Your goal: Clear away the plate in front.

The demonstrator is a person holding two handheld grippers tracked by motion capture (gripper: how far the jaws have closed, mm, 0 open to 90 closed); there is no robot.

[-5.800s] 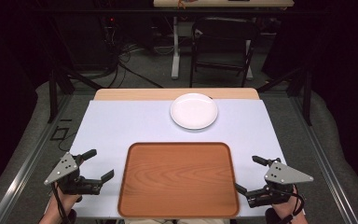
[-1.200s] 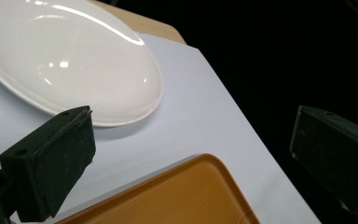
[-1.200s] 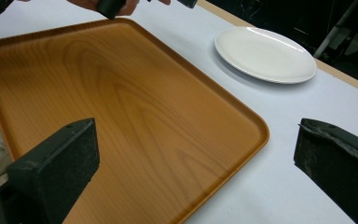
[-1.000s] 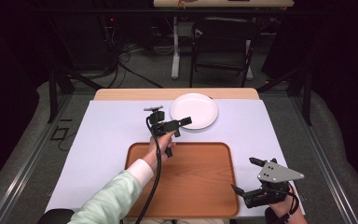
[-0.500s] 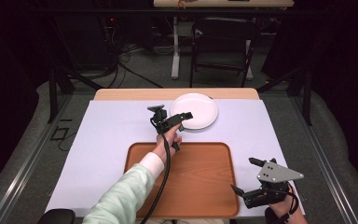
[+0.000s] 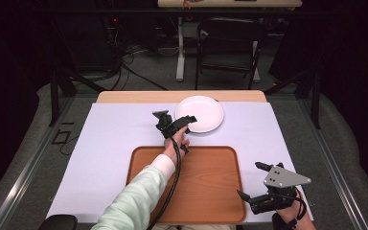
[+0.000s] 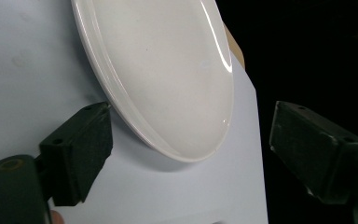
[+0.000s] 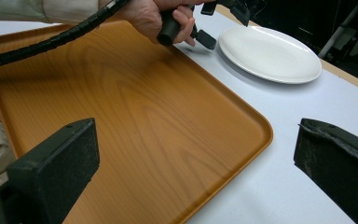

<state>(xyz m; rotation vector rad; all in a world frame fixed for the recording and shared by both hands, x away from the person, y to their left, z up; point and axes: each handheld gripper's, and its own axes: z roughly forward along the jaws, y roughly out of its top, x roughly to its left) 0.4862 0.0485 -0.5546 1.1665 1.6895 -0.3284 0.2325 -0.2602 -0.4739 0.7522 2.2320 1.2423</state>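
Observation:
A white plate (image 6: 202, 112) lies on the pale sheet behind the wooden tray (image 6: 206, 191). My left gripper (image 6: 187, 132) is at the plate's near-left rim, the person's arm reaching over the tray. In the left gripper view the plate (image 7: 163, 70) rim lies between the jaws of the left gripper (image 7: 191, 161), which have just been closing but stand apart from it; nothing is held. My right gripper (image 6: 249, 180) rests open at the tray's right front corner. In the right gripper view the right gripper (image 8: 196, 170) looks across the tray (image 8: 121, 116) toward the plate (image 8: 270, 53).
The pale sheet (image 6: 115, 139) covers the table, with a strip of wood at the far edge (image 6: 177, 97). The left gripper's cable (image 6: 172, 177) trails over the tray. A chair and a desk stand on the floor beyond the table.
The left gripper has moved down and toward the plate's rim, and its jaws have narrowed a little. The right gripper has stayed where it was.

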